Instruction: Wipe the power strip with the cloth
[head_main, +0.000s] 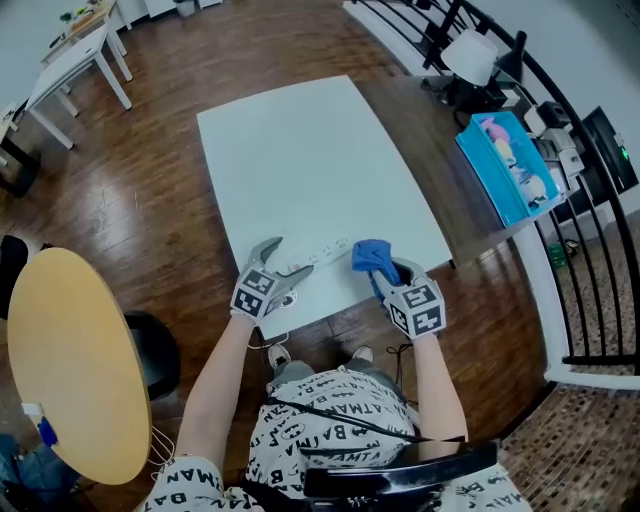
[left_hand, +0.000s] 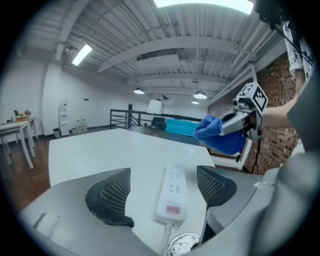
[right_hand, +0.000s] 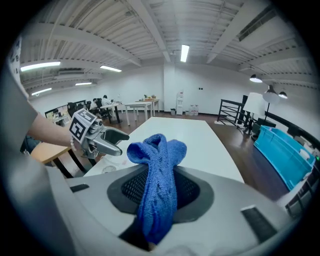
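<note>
- The person's arms reach forward from a patterned shirt (head_main: 330, 420), with one gripper in each hand at the near edge of the white table (head_main: 300, 150).
- The left gripper (head_main: 288, 260) has its jaws spread wide. Its own view shows both mesh pads (left_hand: 112, 192) clear of any object, with nothing clamped.
- The power strip (left_hand: 172, 192) lies flat on the table in the gap between those open jaws and touches neither pad. It is white and runs away from the camera, with a small pink label at its near end and its cable (left_hand: 165, 235) trailing off the near end.
- In the head view the power strip (head_main: 325, 250) sits near the table's near edge, between the two grippers and angled towards the right one.
- The right gripper (head_main: 385, 275) has its jaws closed on the blue cloth (head_main: 372, 255). Its own view shows the cloth (right_hand: 157, 170) pinched between the pads, bunched above them and hanging below.
- The cloth is just beside the strip's far end. Whether it touches the strip cannot be determined.
- The rest of the tabletop beyond is bare white.
- A round wooden table (head_main: 70, 360) stands to the left.
- A blue bin (head_main: 505, 165) sits to the far right, by a black railing (head_main: 590, 200).
</note>
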